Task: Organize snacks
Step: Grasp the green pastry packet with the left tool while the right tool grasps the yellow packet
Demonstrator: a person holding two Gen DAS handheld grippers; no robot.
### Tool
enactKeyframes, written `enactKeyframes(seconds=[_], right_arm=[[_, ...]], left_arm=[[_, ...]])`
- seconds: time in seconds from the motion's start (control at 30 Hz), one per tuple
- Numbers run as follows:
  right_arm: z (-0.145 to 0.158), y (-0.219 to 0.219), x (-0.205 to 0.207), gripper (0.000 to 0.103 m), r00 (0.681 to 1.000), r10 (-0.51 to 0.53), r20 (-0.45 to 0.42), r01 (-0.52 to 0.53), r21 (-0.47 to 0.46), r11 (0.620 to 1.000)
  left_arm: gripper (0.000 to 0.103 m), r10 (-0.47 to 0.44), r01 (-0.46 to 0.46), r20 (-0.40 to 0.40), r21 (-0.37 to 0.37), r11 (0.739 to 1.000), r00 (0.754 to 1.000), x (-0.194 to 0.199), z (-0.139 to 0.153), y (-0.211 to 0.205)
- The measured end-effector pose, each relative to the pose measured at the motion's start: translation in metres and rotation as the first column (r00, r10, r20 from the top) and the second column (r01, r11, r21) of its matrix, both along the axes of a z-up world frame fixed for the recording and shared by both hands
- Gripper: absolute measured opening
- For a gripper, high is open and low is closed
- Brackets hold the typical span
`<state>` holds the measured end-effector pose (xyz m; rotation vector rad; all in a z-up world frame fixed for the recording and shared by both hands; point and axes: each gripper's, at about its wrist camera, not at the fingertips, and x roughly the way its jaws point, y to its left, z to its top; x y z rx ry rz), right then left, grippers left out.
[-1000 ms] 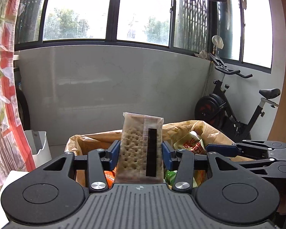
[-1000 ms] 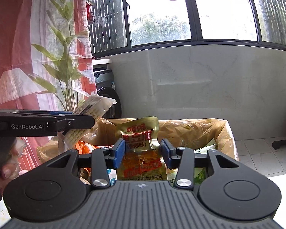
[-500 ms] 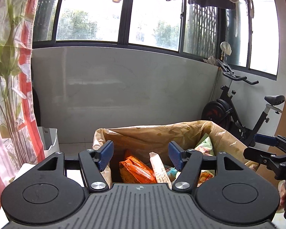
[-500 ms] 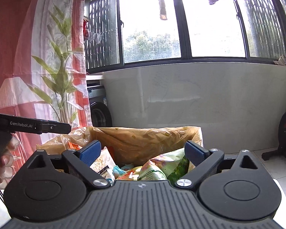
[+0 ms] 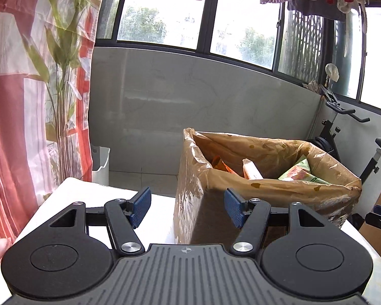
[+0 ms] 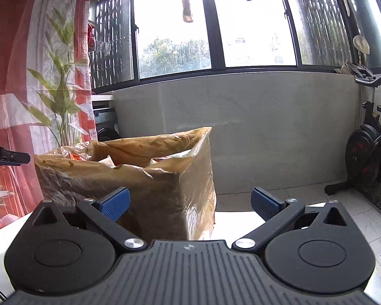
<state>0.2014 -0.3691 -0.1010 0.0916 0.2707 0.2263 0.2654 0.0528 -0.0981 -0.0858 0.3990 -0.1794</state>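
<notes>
A cardboard box (image 5: 203,203) lined with brown plastic stands on a white table (image 5: 89,195). It holds several snack packs, among them a cracker pack (image 5: 251,169), a green pack (image 5: 301,171) and an orange pack (image 5: 219,164). My left gripper (image 5: 186,209) is open and empty, in front of the box's left corner. My right gripper (image 6: 189,203) is open and empty, in front of the box (image 6: 165,190) near its right corner. The left gripper's tip (image 6: 10,156) shows at the left edge of the right wrist view.
A red and white curtain with a plant print (image 5: 25,101) hangs at the left. A white bin (image 5: 100,161) stands on the floor behind the table. An exercise bike (image 6: 368,152) stands at the right. A grey wall and windows lie behind.
Both grippers opened and let go of their packs, the cracker pack and the yellow snack bag, into the box. Both have since pulled back and lower, away from the box's top.
</notes>
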Motion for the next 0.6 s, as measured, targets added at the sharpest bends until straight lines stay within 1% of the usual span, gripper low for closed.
enactKeyframes(seconds=[0.1, 0.17, 0.2, 0.23, 0.27, 0.33, 0.4, 0.5, 0.57, 0.6], right_arm=[[-0.023, -0.007, -0.002, 0.103, 0.995, -0.006, -0.096, 0.007, 0.017, 1.000], [-0.038, -0.006, -0.004, 0.102, 0.987, -0.057, -0.150, 0.053, -0.033, 0.998], [-0.045, -0.007, -0.005, 0.097, 0.982, -0.059, -0.181, 0.051, -0.048, 0.998], [-0.052, -0.008, -0.004, 0.094, 0.976, -0.051, -0.212, 0.041, -0.047, 0.998], [-0.060, -0.009, -0.004, 0.088, 0.968, -0.051, -0.247, 0.041, -0.045, 0.998], [-0.074, -0.010, -0.002, 0.083, 0.952, -0.060, -0.300, 0.043, -0.061, 0.997], [-0.085, -0.010, -0.001, 0.066, 0.937, -0.054, -0.344, 0.031, -0.070, 0.997], [-0.096, -0.011, 0.001, 0.055, 0.920, -0.079, -0.385, 0.057, -0.068, 0.996], [-0.101, -0.011, 0.002, 0.052, 0.910, -0.085, -0.405, 0.068, -0.056, 0.996], [-0.103, -0.010, 0.003, 0.051, 0.906, -0.089, -0.413, 0.071, -0.058, 0.996]], left_arm=[[0.066, 0.014, -0.013, -0.029, 0.004, 1.000, 0.999, -0.004, -0.013, 0.000], [0.066, 0.022, -0.021, -0.039, 0.020, 1.000, 0.999, -0.006, -0.020, -0.002], [0.066, 0.025, -0.023, -0.044, 0.028, 0.999, 0.999, -0.007, -0.023, -0.004], [0.066, 0.026, -0.024, -0.049, 0.033, 0.999, 0.998, -0.008, -0.026, -0.005], [0.066, 0.025, -0.023, -0.053, 0.035, 0.999, 0.998, -0.009, -0.028, -0.006], [0.066, 0.023, -0.021, -0.064, 0.035, 0.999, 0.998, -0.009, -0.033, -0.007], [0.066, 0.019, -0.016, -0.077, 0.036, 0.999, 0.997, -0.009, -0.037, -0.008], [0.066, 0.014, -0.010, -0.093, 0.048, 0.999, 0.996, -0.009, -0.043, -0.010], [0.066, 0.014, -0.009, -0.104, 0.049, 0.999, 0.995, -0.008, -0.046, -0.010], [0.066, 0.015, -0.010, -0.108, 0.048, 0.999, 0.994, -0.008, -0.047, -0.009]])
